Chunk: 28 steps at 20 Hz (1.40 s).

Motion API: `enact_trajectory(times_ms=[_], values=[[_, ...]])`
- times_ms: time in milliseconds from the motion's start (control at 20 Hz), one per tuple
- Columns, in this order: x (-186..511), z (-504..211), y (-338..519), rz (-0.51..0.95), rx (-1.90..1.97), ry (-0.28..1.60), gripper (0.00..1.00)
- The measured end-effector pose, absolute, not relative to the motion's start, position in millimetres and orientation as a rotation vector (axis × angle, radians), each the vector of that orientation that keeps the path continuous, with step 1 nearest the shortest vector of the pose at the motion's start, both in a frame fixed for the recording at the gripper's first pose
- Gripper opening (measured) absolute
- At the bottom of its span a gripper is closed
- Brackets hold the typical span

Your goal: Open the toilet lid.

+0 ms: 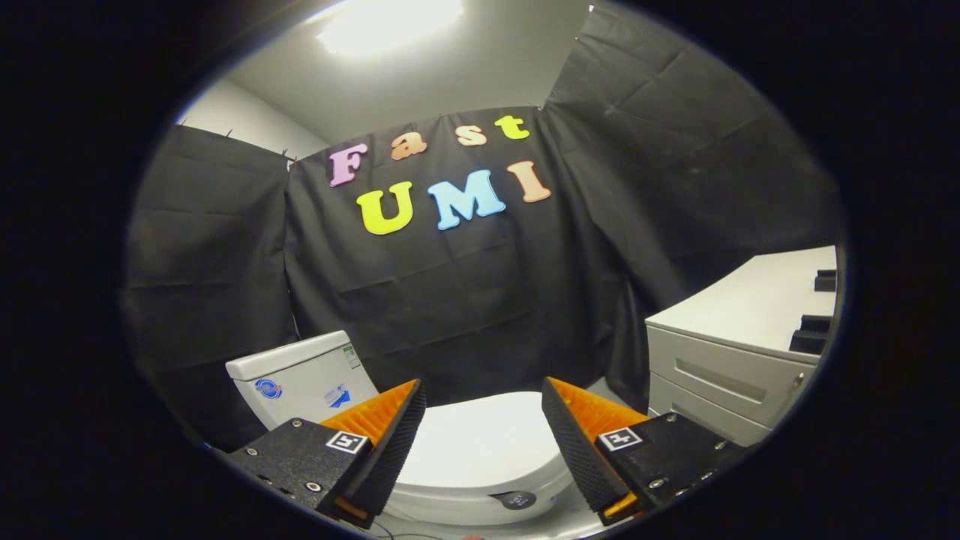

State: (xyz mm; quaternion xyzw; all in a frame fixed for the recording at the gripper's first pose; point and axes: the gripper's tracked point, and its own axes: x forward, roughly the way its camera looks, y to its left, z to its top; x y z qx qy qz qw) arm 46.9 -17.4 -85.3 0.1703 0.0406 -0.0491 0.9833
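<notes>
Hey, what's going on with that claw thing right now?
Gripper open, holding nothing. Toilet lid shut, below and beyond the fingers. Nothing between them.

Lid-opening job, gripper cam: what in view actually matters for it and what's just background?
Job:
- toilet lid, closed, seen between and beyond the fingers
- hand-held gripper, fingers spread, holding nothing

Background:
- toilet tank, behind the lid
- white drawer cabinet, beside the toilet
- dark items on the cabinet top, too small to identify
</notes>
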Motion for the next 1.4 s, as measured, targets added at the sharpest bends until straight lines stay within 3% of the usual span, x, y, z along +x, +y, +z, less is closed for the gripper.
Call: enact_trajectory(times_ms=[700, 1400], values=[[66.6, -183.8, 9.8, -0.149, 0.705, 0.237, 0.96], [54.4, -280.5, 3.7, -0.354, 1.002, 0.437, 0.96]])
